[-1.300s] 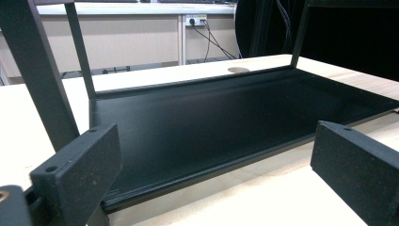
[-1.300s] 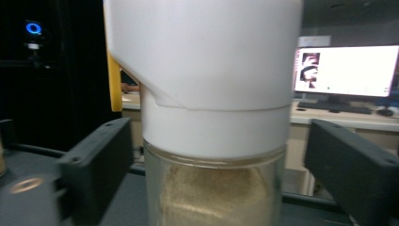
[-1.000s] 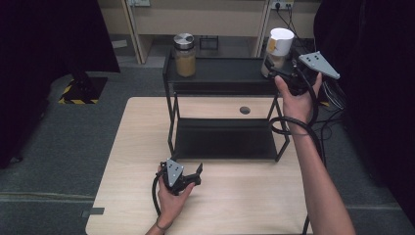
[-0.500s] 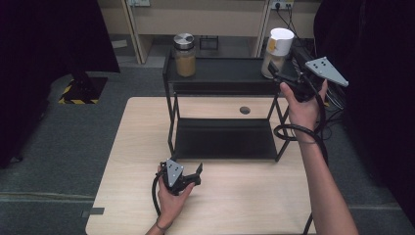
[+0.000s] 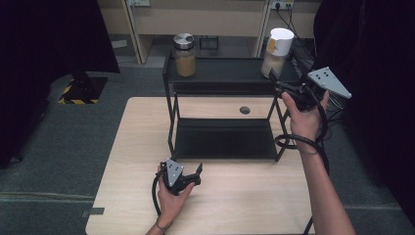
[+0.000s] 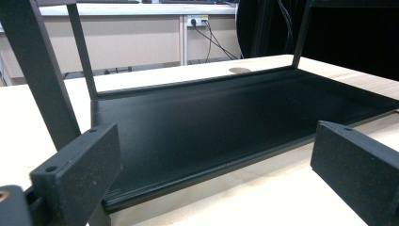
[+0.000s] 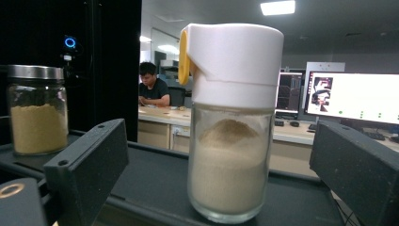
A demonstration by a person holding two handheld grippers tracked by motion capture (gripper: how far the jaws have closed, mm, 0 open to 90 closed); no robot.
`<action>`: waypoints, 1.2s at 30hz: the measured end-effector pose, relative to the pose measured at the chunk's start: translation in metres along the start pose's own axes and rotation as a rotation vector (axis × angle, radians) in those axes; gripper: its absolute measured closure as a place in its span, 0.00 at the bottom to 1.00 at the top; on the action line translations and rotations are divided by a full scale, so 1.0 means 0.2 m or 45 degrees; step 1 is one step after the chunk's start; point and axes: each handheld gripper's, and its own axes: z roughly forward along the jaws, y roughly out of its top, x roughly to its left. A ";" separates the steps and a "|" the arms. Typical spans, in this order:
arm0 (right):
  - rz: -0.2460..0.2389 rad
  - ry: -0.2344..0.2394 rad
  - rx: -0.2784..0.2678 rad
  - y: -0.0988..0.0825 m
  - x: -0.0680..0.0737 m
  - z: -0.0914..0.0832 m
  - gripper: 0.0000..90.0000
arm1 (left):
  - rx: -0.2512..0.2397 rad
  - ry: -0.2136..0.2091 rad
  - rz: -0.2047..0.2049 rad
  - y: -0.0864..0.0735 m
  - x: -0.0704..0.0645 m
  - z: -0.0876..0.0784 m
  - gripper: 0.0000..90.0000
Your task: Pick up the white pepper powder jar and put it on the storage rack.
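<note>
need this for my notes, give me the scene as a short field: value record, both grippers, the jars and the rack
right gripper: raised at the top shelf, jaws open, pointed at the white-lidded jar
left gripper: low over the table, jaws open, facing the lower shelf
white-lidded jar: upright at the right end of the top shelf, pale powder inside, yellow tab on lid, not gripped
metal-lidded jar: upright at the left end of the top shelf, tan powder
rack: black, two shelves, on the wooden table
lower shelf: bare
</note>
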 end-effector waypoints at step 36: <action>-0.008 0.042 -0.018 -0.24 0.08 -0.34 0.06 | -0.008 0.010 0.003 -0.01 -0.01 0.00 0.02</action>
